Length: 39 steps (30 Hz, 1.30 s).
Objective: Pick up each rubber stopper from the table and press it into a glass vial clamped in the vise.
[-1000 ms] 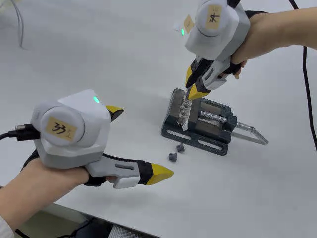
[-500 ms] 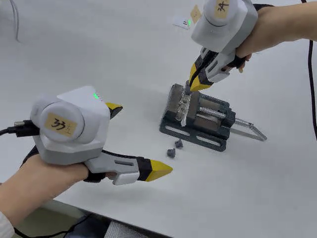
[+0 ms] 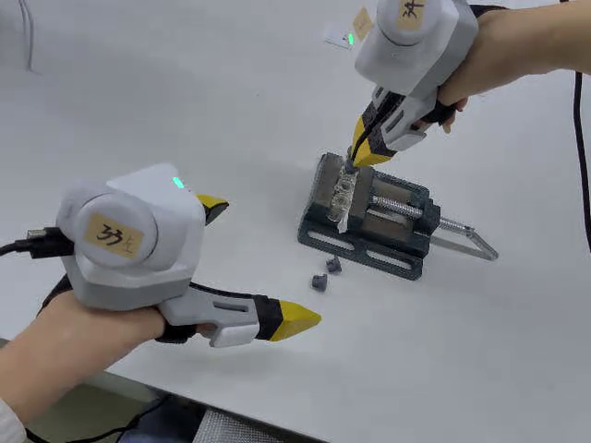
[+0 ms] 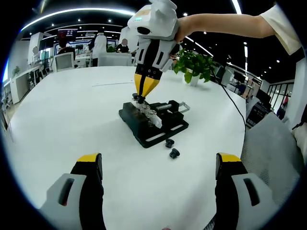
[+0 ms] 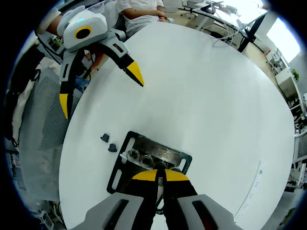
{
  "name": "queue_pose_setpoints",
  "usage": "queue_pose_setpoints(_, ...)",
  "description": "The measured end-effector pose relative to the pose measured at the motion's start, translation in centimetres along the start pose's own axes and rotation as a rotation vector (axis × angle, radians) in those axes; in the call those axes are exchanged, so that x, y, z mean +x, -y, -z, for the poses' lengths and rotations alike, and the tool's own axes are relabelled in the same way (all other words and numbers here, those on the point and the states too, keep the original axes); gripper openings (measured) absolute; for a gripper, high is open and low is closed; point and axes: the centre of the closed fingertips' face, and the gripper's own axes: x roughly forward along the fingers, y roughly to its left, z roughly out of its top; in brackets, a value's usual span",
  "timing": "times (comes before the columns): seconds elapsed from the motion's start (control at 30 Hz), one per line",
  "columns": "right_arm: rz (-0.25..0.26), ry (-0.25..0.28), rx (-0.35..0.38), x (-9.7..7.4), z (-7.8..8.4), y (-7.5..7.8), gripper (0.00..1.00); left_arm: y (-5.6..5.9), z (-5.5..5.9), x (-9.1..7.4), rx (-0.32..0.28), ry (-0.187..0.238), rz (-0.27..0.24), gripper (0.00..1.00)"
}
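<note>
A dark vise [image 3: 407, 242] clamps a row of clear glass vials [image 3: 343, 200] on the white table. My right gripper [image 3: 359, 162] points down at the far end of the row, shut on a small dark rubber stopper [image 4: 139, 98] that sits at the mouth of the end vial. In the right gripper view its yellow tips [image 5: 160, 174] meet over the vise [image 5: 125, 162] and vials [image 5: 133, 155]. Two loose stoppers [image 3: 319, 282] [image 3: 333, 265] lie on the table in front of the vise. My left gripper [image 3: 257, 263] hovers open at the lower left, well apart from them.
The vise handle [image 3: 466, 242] sticks out to the right. A small white card [image 3: 334, 37] lies at the far side of the table. A black cable [image 3: 580, 138] runs along the right edge. People sit beyond the table [image 5: 144, 9].
The right gripper has edged a little toward the far end of the vial row, still holding the stopper. The left gripper has stayed open and in place.
</note>
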Motion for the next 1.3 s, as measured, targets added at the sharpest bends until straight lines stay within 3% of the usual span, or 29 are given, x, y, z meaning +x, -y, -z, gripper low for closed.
queue_pose_setpoints(0.3, -0.004, 0.015, -0.022, 0.0, -0.1, -0.2, 0.00, 0.1, 0.3, 0.5, -0.011, -0.002, 0.008, 0.98)
queue_pose_setpoints(0.6, -0.025, 0.049, 0.027, 0.2, -0.2, 0.3, 0.00, 0.0, 0.3, 0.8, -0.021, -0.004, 0.016, 0.98)
queue_pose_setpoints(1.07, -0.049, 0.040, 0.052, 0.5, 0.0, 0.2, 0.00, -0.8, -0.4, 1.4, -0.037, 0.012, 0.007, 0.97)
queue_pose_setpoints(1.3, -0.043, -0.010, 0.031, 0.6, -0.5, -0.2, 0.00, -0.9, -0.4, 1.6, -0.038, 0.014, 0.008, 0.97)
